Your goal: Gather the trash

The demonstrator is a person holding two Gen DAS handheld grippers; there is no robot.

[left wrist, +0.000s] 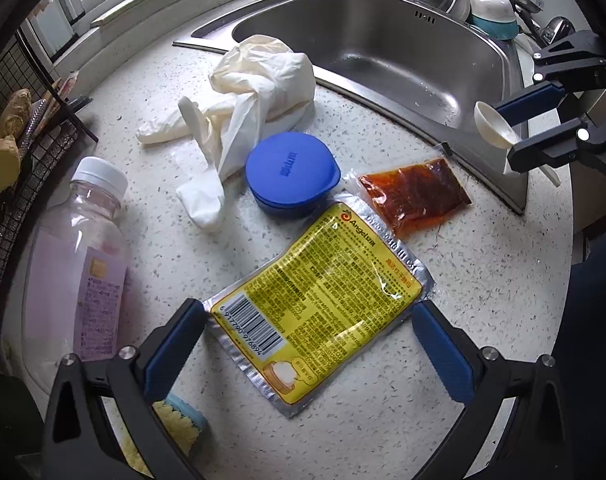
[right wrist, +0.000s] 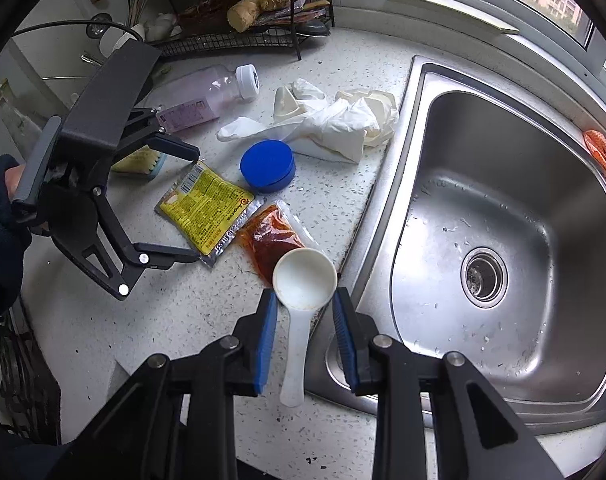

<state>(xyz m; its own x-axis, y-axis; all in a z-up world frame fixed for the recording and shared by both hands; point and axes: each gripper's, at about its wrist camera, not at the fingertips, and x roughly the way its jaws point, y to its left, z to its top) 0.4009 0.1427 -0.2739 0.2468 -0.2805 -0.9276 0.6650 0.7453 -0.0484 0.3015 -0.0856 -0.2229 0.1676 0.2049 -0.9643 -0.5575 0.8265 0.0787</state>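
A yellow foil packet (left wrist: 319, 304) lies flat on the speckled counter, between the wide-open fingers of my left gripper (left wrist: 309, 316); it also shows in the right wrist view (right wrist: 205, 208). My right gripper (right wrist: 305, 300) holds a white plastic spoon (right wrist: 303, 280) by its bowl, above the counter at the sink's edge; in the left wrist view the spoon (left wrist: 497, 124) sits between its fingers. A red sauce sachet (left wrist: 415, 194) lies beside the packet. A blue lid (left wrist: 289, 174), crumpled white gloves (left wrist: 255, 92) and a pink bottle (left wrist: 83, 256) lie near.
A steel sink (right wrist: 503, 240) fills the right side, with dishes (left wrist: 463, 0) behind it. A black wire rack (right wrist: 243, 12) holds ginger at the counter's back. A yellow scrub brush (left wrist: 179, 424) lies beside the left finger.
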